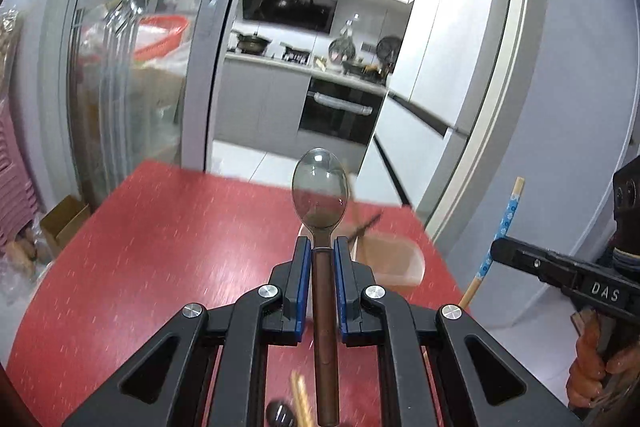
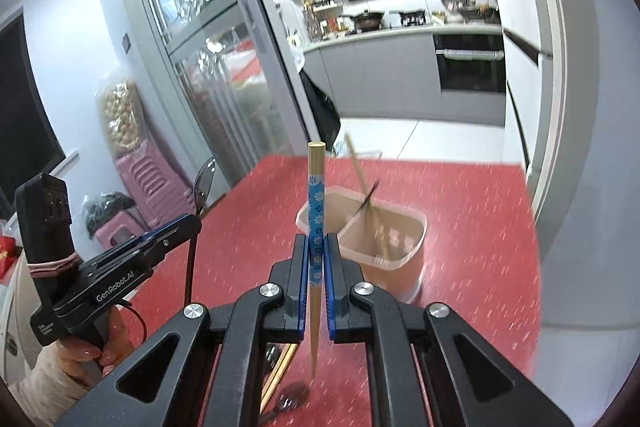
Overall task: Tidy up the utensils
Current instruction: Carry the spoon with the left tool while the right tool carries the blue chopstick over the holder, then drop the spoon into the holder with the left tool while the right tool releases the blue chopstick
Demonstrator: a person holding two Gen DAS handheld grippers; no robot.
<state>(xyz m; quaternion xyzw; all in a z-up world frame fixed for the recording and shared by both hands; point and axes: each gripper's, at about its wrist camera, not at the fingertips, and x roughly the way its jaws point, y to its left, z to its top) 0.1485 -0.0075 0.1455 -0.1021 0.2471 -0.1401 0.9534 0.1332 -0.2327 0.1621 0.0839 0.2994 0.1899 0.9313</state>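
My left gripper (image 1: 322,241) is shut on a spoon (image 1: 320,195) with a clear grey bowl and a brown handle, held above the red table (image 1: 160,247). My right gripper (image 2: 317,241) is shut on a chopstick (image 2: 316,195) with a blue flowered band, pointing up and away. Beyond both stands a translucent container (image 2: 400,239) divided in two, with a chopstick (image 2: 362,179) leaning in it. More chopsticks (image 2: 280,367) and a dark spoon (image 2: 292,397) lie on the table under the grippers. Each gripper shows in the other's view: the right gripper (image 1: 496,251) and the left gripper (image 2: 196,223).
The table's far edge (image 2: 380,159) meets a glass sliding door (image 2: 208,67) and a kitchen doorway. Pink stacked stools (image 2: 156,183) stand at the left. A person's hand (image 2: 100,347) grips the left handle. A cardboard box (image 1: 64,219) sits on the floor at left.
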